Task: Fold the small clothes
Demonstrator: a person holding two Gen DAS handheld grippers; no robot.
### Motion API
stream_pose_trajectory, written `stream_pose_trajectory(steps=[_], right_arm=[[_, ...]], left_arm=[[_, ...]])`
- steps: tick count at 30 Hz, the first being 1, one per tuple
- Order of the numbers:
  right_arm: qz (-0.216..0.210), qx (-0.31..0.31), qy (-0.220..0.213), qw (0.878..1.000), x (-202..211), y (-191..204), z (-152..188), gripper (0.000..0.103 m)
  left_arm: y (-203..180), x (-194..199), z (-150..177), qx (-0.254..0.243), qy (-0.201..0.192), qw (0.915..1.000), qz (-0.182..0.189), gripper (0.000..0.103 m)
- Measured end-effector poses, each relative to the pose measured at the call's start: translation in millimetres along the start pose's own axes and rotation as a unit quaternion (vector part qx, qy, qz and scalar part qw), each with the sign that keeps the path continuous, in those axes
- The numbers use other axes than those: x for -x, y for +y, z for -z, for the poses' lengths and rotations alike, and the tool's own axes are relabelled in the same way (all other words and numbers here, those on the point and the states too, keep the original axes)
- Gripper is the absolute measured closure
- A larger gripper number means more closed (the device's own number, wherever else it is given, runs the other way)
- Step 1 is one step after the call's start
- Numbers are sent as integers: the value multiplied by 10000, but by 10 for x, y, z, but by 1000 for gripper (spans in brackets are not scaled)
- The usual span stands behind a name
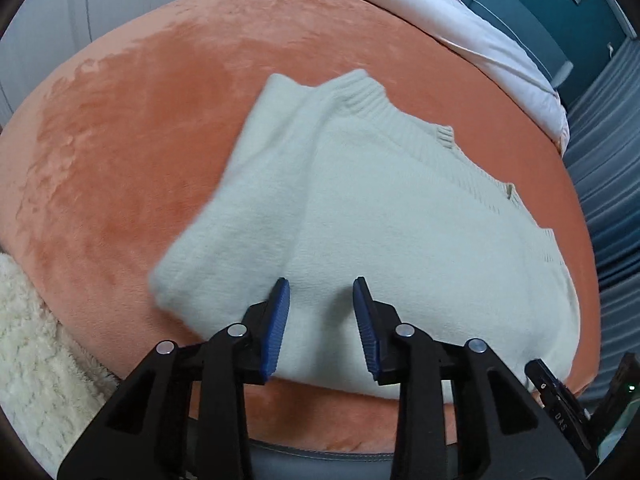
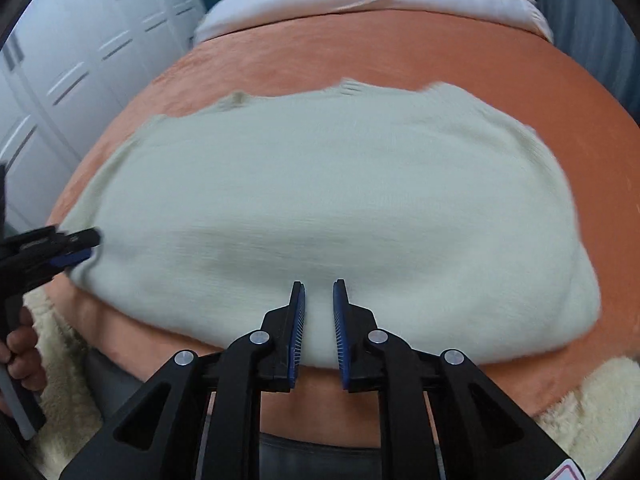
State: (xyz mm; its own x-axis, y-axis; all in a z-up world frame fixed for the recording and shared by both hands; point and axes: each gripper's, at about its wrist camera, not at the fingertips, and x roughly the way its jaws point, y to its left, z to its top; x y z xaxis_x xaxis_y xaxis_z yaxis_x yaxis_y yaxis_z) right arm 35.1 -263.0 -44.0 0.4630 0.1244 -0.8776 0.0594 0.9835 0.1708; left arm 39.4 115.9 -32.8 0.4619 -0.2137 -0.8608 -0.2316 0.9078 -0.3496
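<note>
A cream knitted sweater (image 1: 400, 208) lies spread on the orange plush blanket (image 1: 120, 140), its ribbed collar (image 1: 364, 94) at the far side and one side folded over onto the body. My left gripper (image 1: 322, 280) hovers over the sweater's near hem with a clear gap between its blue pads and no cloth pinched. In the right wrist view the sweater (image 2: 320, 184) fills the middle. My right gripper (image 2: 319, 282) hangs over its near edge with the pads close together, a narrow gap left and no fold raised between them. The left gripper (image 2: 76, 248) shows at the sweater's left end.
A fluffy cream throw (image 1: 36, 352) lies at the near left and right corners. White bedding (image 1: 480, 28) lies beyond the blanket. White cabinet doors (image 2: 80, 52) stand at the left. A hand (image 2: 22, 350) holds the left gripper's handle.
</note>
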Motion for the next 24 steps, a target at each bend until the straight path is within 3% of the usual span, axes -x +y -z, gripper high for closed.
stream_pose_trajectory(steps=[2, 4, 5, 6, 7, 9, 12, 14, 15, 17, 18, 22, 24], right_arm=[[218, -944, 49, 9953, 82, -653, 99, 103], [-79, -1799, 100, 9836, 187, -1134, 195, 103], [-95, -1934, 65, 9811, 263, -1223, 192, 103], [411, -1789, -25, 9830, 364, -1221, 173, 99], [722, -1566, -175, 9849, 461, -1191, 143, 88], [752, -1476, -437, 9852, 591, -1202, 107, 87], [760, -1648, -463, 9823, 554, -1316, 59, 75], [629, -1714, -306, 9827, 479, -1286, 19, 71], [615, -1690, -200, 9835, 419, -1276, -2, 65], [683, -1555, -159, 9853, 388, -1226, -1, 71], [579, -1477, -187, 9872, 380, -1211, -21, 91], [410, -1599, -714, 9837, 649, -1259, -64, 95], [374, -1933, -554, 9789, 589, -1411, -14, 96]], left_arm=[[174, 57, 1, 235, 10, 9996, 177, 79], [268, 149, 34, 451, -77, 9985, 312, 78], [292, 209, 38, 533, -180, 9980, 305, 77], [308, 290, 64, 638, -313, 9969, 348, 69], [316, 363, 85, 726, -436, 9955, 428, 59], [310, 430, 107, 752, -580, 9947, 400, 48], [287, 347, 96, 541, -522, 9971, 77, 47], [306, 285, 99, 537, -467, 9974, -64, 47], [315, 253, 106, 524, -438, 9975, -158, 47], [329, 179, 121, 489, -336, 9973, -424, 47], [354, 132, 131, 530, -259, 9963, -630, 46], [534, 93, 162, 956, -126, 9943, -445, 45], [492, 75, 156, 791, -111, 9951, -580, 45]])
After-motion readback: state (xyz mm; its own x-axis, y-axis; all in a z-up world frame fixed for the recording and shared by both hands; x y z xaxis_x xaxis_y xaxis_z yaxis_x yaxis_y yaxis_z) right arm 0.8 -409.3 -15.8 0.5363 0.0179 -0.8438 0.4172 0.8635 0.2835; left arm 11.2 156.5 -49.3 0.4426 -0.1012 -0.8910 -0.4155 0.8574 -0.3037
